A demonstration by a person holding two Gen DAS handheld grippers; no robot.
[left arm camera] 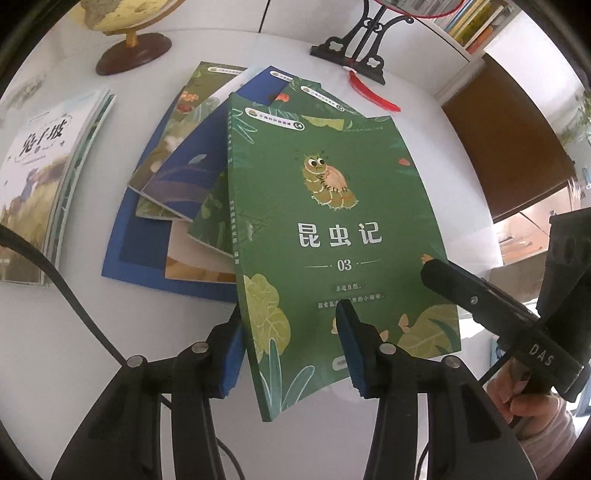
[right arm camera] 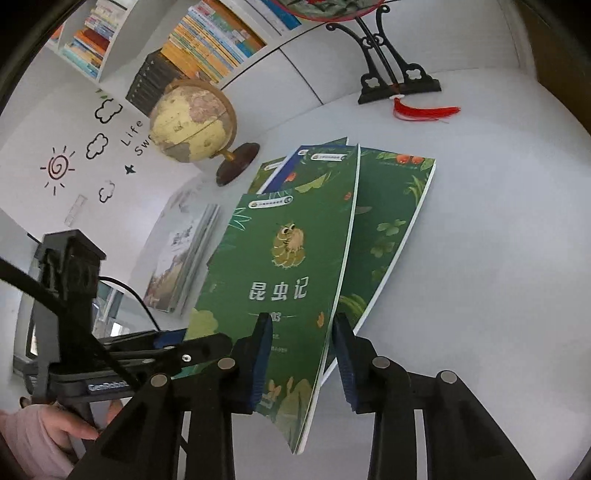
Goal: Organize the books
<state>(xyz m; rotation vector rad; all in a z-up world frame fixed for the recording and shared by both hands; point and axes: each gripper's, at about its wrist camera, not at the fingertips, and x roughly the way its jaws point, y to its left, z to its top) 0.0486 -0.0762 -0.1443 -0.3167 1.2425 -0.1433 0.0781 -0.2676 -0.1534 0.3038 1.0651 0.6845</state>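
Looking through the left wrist camera first, I see my left gripper (left arm camera: 291, 347) with its fingers drawn in narrow on the near left corner of the green insect book (left arm camera: 332, 229), one blue pad under the spine edge and the other on the cover. That book sits raised at the near end, tilted over a fanned heap of books (left arm camera: 177, 177) on the white table (left arm camera: 424, 155). From the right side of this view the right gripper's finger reaches onto the cover's right edge, with a hand (left arm camera: 524, 402) behind it. A separate stack of pale books (left arm camera: 40, 184) lies flat to the left, a globe (left arm camera: 122, 22) beyond it, and a black ornamental stand (left arm camera: 354, 48) with a red tassel (left arm camera: 373, 92) at the back.

Through the right wrist camera, my right gripper (right arm camera: 299, 358) straddles the book's right edge, pads narrow, and I judge they pinch it, though the lower contact is hard to see. Under it another green book (right arm camera: 399, 221) lies flat, and the wall shelves (right arm camera: 207, 44) are packed with upright volumes.

As for progress, I'd call this early. Only the stack by the wall looks tidy; the fanned heap is skewed and overlapping, and the book I hold has not been set anywhere. Several volumes are left to square up.
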